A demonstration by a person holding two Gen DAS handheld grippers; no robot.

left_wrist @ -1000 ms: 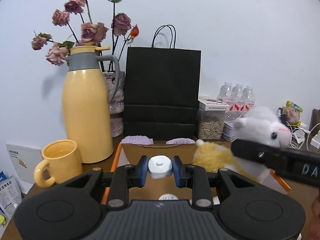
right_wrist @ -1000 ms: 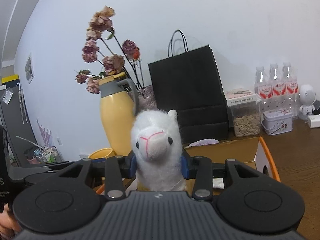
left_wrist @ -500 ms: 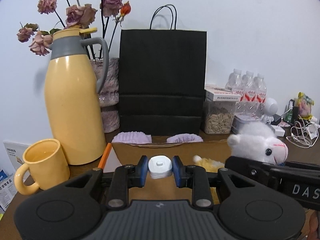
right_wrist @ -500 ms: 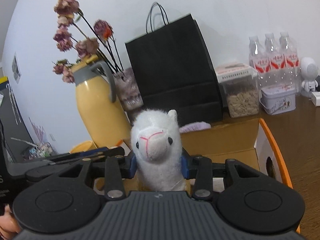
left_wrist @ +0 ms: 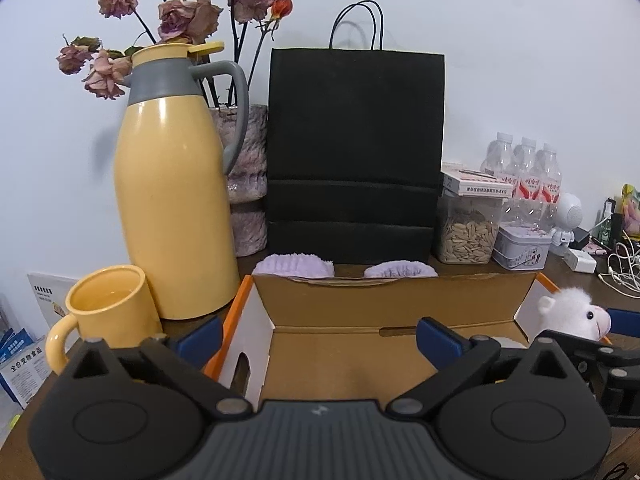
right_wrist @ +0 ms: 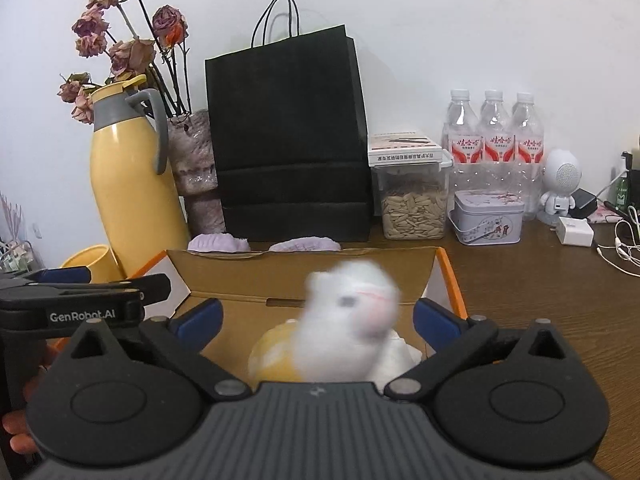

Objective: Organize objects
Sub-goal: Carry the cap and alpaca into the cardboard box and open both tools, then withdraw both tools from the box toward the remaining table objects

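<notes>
Left tongs (left_wrist: 318, 338): jaws just sprang wide, nothing between them, only bare floor of the cardboard box (left_wrist: 392, 304). The small white cap isn't visible in either view.

Right tongs (right_wrist: 316, 318): jaws also just opened wide; the plush alpaca (right_wrist: 352, 320) sits loose between them, motion-blurred, inside the box, pads clear of it. Left view only catches the alpaca's head at the box's right end.

Right view alone shows a hand (right_wrist: 20, 432) behind the left tongs.

Behind the box: purple slippers (left_wrist: 294, 266), black paper bag (left_wrist: 356, 148). Left of box on the bench (right_wrist: 540, 300): yellow mug (left_wrist: 108, 308), yellow thermos jug (left_wrist: 172, 200).
</notes>
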